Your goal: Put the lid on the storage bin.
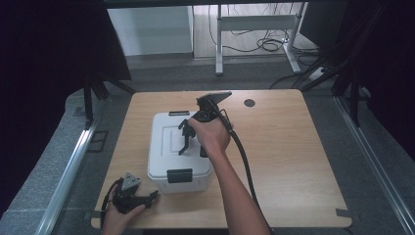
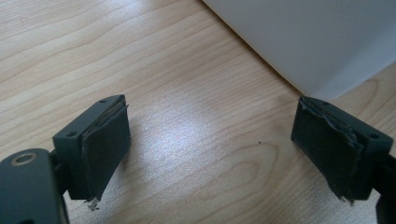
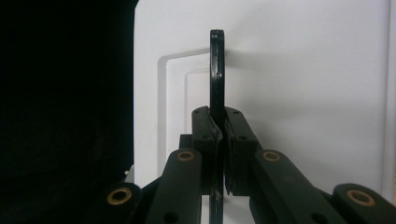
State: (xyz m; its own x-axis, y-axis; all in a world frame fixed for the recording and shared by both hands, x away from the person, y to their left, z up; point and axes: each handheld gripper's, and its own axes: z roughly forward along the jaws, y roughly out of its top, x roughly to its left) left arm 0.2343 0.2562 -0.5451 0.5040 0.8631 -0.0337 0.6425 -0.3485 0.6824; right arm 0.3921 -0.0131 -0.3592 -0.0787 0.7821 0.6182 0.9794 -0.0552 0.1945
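The left gripper (image 1: pixel 152 197) is rested open on the table (image 1: pixel 293 156) near the box (image 1: pixel 161 147). On the box lid mid-table, the handle (image 3: pixel 216 70) is clamped by the right gripper (image 3: pixel 219 135); a straight, steady lift is probably best.

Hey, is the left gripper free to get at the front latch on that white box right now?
Probably yes: the left gripper rests open on the table beside the white box, and the front latch faces it unobstructed.
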